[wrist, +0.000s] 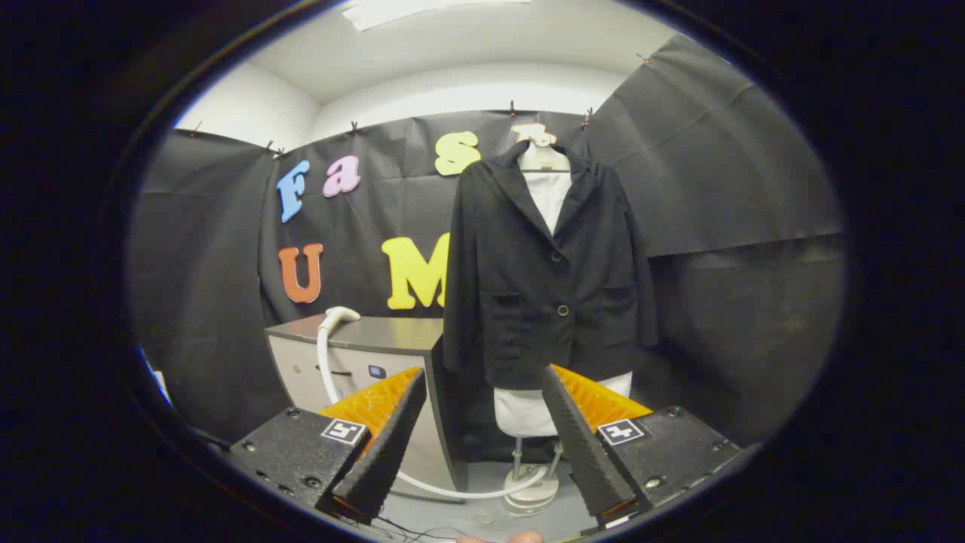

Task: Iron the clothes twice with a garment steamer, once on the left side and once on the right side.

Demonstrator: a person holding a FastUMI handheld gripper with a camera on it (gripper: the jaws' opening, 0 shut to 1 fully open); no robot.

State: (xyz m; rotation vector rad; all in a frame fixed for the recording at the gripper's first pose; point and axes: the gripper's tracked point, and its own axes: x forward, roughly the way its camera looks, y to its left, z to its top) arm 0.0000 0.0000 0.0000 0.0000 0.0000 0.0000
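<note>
**Gripper empty, jacket ahead**

Black jacket (546, 271) hangs on a white mannequin (544, 162), beyond my fingers. Steamer head (341, 314) rests on the grey table (392, 334) left of the jacket; its white hose (452, 490) curves down to the floor near the mannequin stand (531, 490). My gripper (482, 441) is spread wide, holding nothing, well apart from the jacket.

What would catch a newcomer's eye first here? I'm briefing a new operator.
A black jacket on a white mannequin stands beyond the open tongs, which hold nothing. To its left, the steamer head rests on a grey cabinet, its white hose looping down to the floor.
</note>
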